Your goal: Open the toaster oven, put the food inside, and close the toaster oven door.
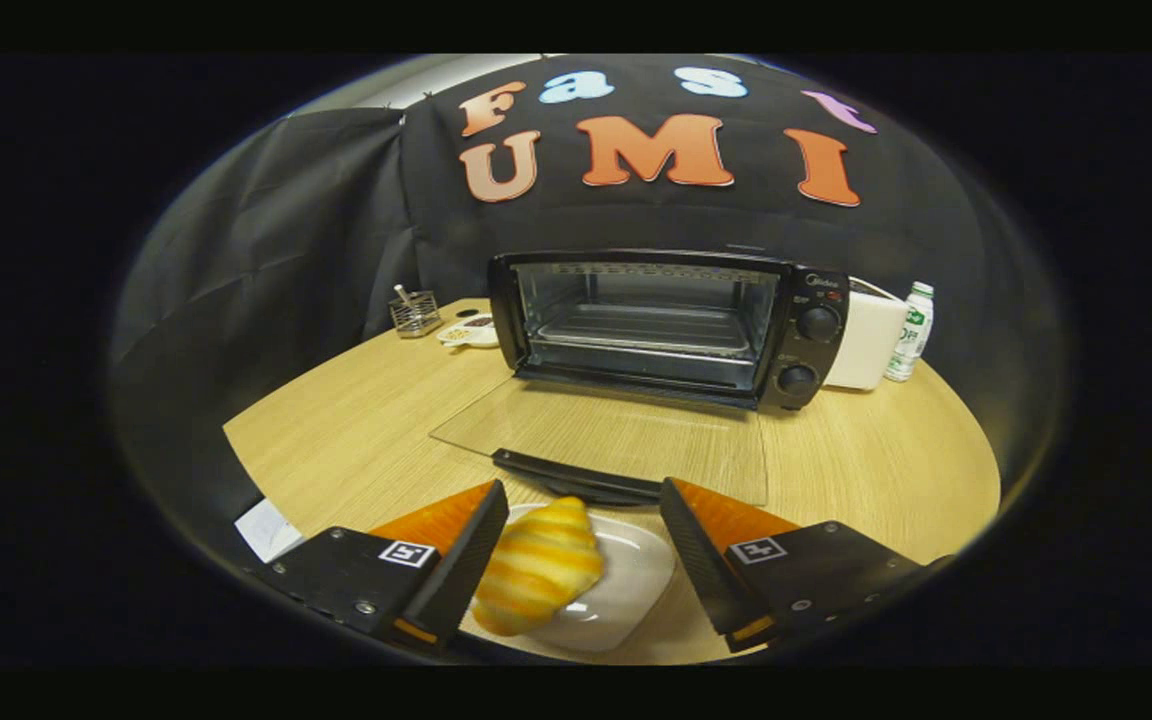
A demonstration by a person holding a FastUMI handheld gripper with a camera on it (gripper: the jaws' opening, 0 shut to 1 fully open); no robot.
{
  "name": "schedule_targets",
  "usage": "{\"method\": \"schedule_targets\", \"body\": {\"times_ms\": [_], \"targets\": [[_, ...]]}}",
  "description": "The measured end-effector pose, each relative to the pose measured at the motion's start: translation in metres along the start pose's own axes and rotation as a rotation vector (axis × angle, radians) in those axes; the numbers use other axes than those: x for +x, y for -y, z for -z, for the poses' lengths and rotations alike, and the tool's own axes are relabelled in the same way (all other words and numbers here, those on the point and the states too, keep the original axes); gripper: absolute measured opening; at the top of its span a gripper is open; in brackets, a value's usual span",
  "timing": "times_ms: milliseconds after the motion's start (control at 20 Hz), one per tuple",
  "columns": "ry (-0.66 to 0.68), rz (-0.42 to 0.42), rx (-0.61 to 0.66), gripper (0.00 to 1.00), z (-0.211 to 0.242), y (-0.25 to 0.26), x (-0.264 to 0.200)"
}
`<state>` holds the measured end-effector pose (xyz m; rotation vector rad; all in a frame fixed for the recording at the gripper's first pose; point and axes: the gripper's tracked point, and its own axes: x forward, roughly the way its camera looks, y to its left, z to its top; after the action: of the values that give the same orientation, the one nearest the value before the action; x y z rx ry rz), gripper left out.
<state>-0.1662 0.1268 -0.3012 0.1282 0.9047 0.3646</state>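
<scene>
Croissant (536,566) lies on a white plate (636,580) at the near table edge, between the fingers of the gripper (584,560) — spread wide; left finger just beside the pastry, contact unclear, right finger well apart. Just beyond the plate, the toaster oven (671,325) stands with its glass door (616,440) folded down flat on the wooden table (356,430), rack visible inside. Right of it — a white box (866,340) and small bottle (911,330); left, a wire holder (415,312) and small dish (471,330).
</scene>
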Motion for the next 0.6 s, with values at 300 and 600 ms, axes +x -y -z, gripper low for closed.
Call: {"method": "schedule_targets", "body": {"times_ms": [300, 600], "targets": [[-0.098, -0.027, 0.036, 0.98, 0.04, -0.021, -0.016], [-0.157, 0.0, 0.043, 0.98, 0.065, -0.028, -0.019]]}}
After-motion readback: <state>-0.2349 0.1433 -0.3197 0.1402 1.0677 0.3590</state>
